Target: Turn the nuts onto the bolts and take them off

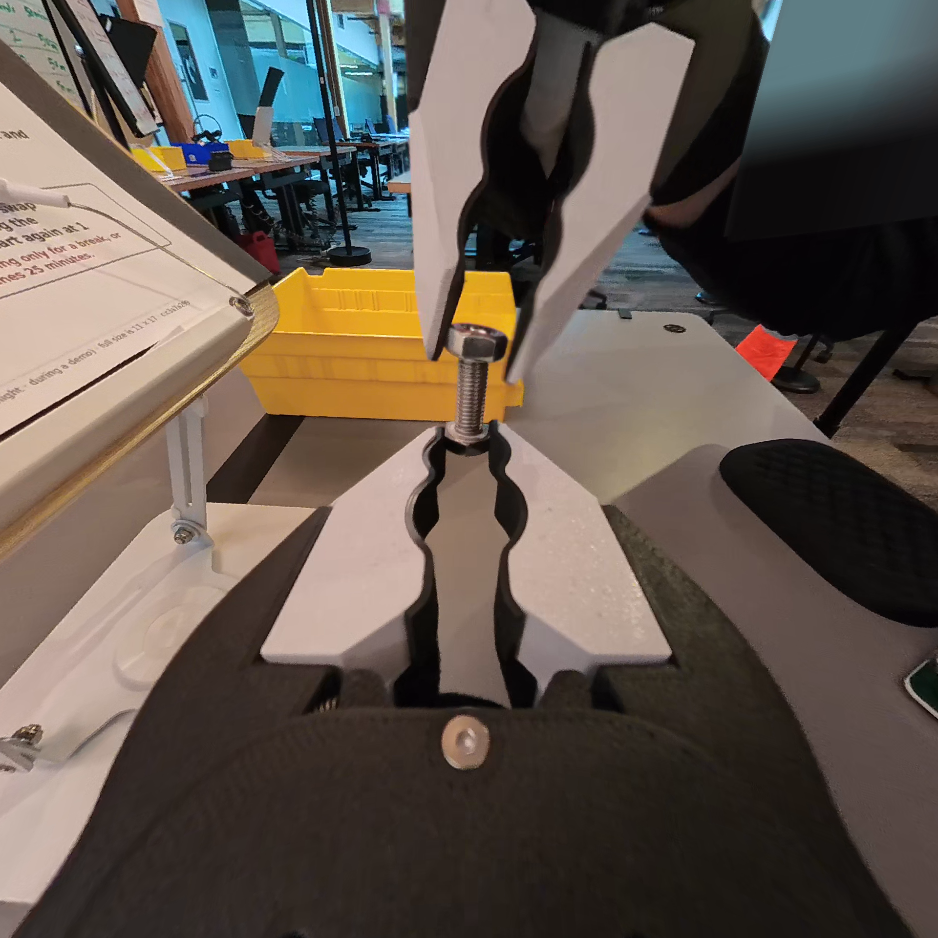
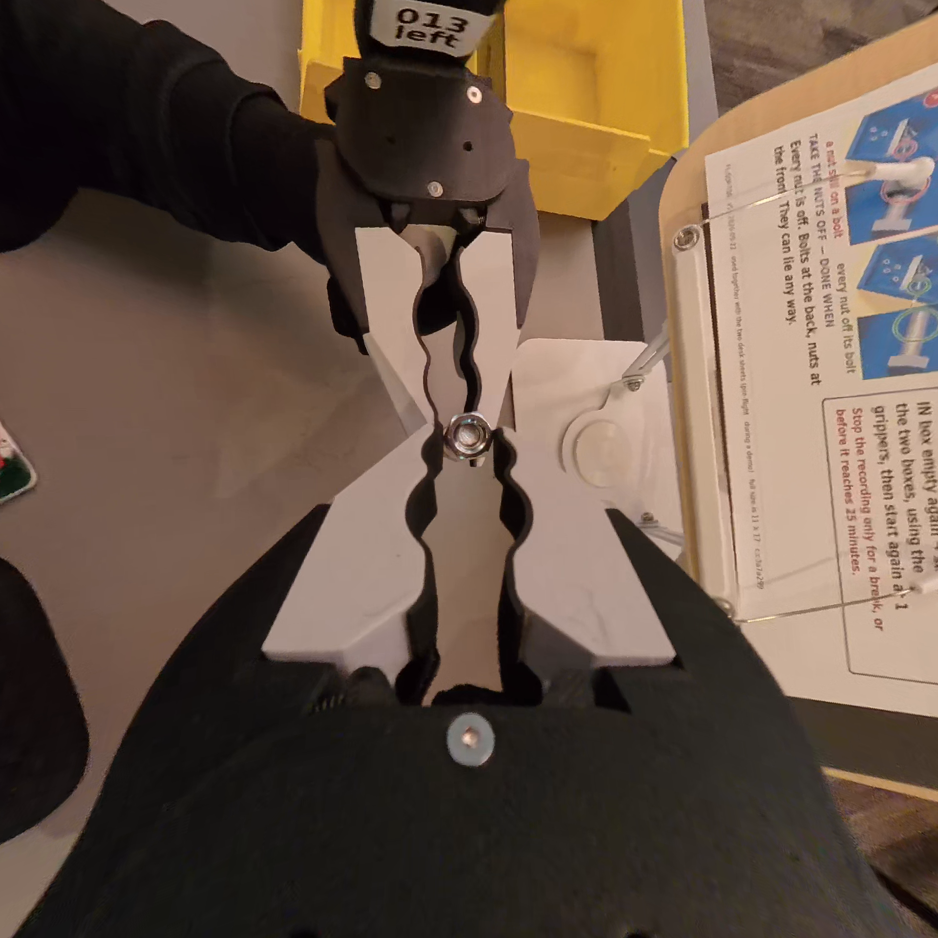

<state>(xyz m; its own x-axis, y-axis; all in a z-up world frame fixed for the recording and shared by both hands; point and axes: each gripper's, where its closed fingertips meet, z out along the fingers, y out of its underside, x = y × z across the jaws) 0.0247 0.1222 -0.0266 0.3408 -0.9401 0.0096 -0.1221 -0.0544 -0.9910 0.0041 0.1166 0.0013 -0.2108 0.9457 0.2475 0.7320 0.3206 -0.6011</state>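
Observation:
A silver bolt [image 1: 471, 396] stands upright above the grey table [image 1: 634, 406]. My left gripper [image 1: 467, 439] is shut on the bolt's lower end. A silver hex nut [image 1: 477, 342] sits at the top of the thread. My right gripper [image 1: 474, 363] comes down from above, and its fingertips [image 1: 439, 340] press on the nut's sides. The right wrist view looks straight down on the nut [image 2: 466, 435], between the tips of my right gripper [image 2: 466, 449]. My left gripper [image 2: 469, 411] reaches in from the top there, held by a black-sleeved arm [image 2: 127, 127].
A yellow bin [image 1: 355, 350] stands just behind the bolt and also shows in the right wrist view [image 2: 573, 152]. A tilted stand with a printed sheet [image 1: 101, 284] and its white base [image 1: 152, 609] lie to the left. A black mesh pad [image 1: 837, 523] lies on the right. Left and right tips are no more than a few centimetres apart.

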